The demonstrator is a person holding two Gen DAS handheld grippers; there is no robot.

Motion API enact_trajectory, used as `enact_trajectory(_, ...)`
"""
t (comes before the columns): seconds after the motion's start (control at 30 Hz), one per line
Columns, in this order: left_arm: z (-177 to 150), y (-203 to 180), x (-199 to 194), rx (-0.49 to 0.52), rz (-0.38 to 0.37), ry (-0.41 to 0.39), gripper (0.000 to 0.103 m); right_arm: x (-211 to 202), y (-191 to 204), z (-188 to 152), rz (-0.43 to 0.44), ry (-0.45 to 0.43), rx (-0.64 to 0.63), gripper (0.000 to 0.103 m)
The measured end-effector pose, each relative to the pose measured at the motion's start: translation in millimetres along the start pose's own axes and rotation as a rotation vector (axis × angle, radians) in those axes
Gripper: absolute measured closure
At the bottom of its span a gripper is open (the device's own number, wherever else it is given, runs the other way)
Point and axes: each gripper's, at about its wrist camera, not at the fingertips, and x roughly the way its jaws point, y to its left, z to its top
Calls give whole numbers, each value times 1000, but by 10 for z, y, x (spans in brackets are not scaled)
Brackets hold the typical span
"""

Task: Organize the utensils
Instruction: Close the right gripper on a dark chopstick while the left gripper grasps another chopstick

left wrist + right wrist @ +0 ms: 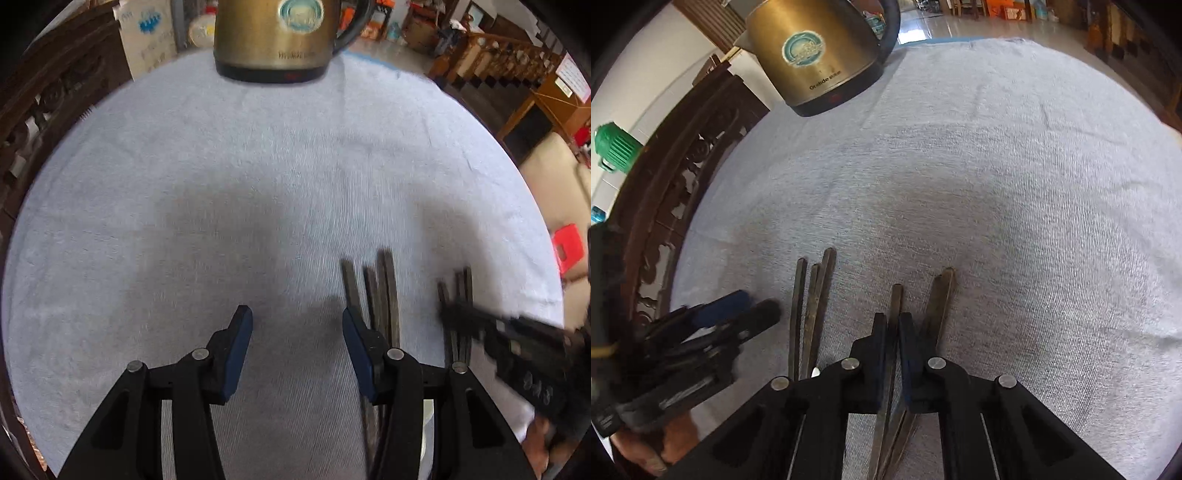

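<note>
Dark chopsticks lie in two bundles on a pale towel (221,166). In the left wrist view, my left gripper (296,320) stands open over bare towel with nothing between its fingers. Its right finger (354,332) overlaps the near bundle (386,291). The second bundle (461,291) lies further right, where my right gripper (452,314) comes in blurred. In the right wrist view, my right gripper (893,325) is shut on one chopstick (896,299) of that bundle; another chopstick (942,295) fans out to its right. The other bundle (812,295) and my left gripper (750,314) lie to the left.
A brass-coloured electric kettle (273,37) (816,55) stands at the towel's far edge. Carved dark wooden furniture (665,192) borders the left side. A red stool (569,247) sits on the floor beyond the right edge. A hand (646,446) holds the left gripper.
</note>
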Motion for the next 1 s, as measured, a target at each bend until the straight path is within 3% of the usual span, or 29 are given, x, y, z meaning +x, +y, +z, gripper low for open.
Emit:
enact_trajectory(0.13,63,-86,16,1,10,16,51,-19,-90,-26,42,3,14,95)
enact_trajectory(0.3,93,-228,54,59,100,7,51,-46,-153,-50,69,16,18,95)
enact_trajectory(0.5,277,-214,100,53,101,21,54,-103,-278,-79,108,24,31,94)
enact_trajectory(0.6,446,-202,142,43,109,40,66,-123,-314,-79,115,26,41,94)
enact_trajectory(0.77,646,-21,156,-8,87,86,96,-121,-299,-50,113,28,52,95)
enact_trajectory(1.0,476,258,49,-37,24,135,97,-111,-306,-14,115,33,63,95)
